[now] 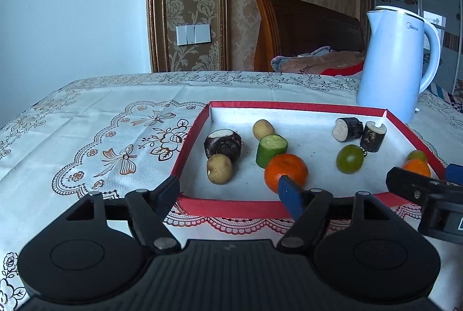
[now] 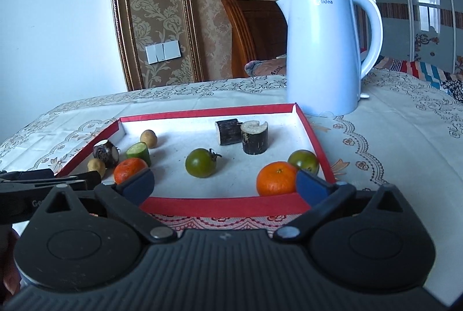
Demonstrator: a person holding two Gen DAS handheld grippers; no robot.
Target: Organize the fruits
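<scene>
On floral tablecloth (image 2: 405, 137), red tray (image 2: 220, 206), pale kettle (image 2: 321, 56), bed headboard (image 2: 251, 30) behind, both grippers' jaws spread.

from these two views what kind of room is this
Most likely a bedroom at home: a wooden headboard with bedding behind the cloth-covered table, plus a sliding wardrobe.
</scene>
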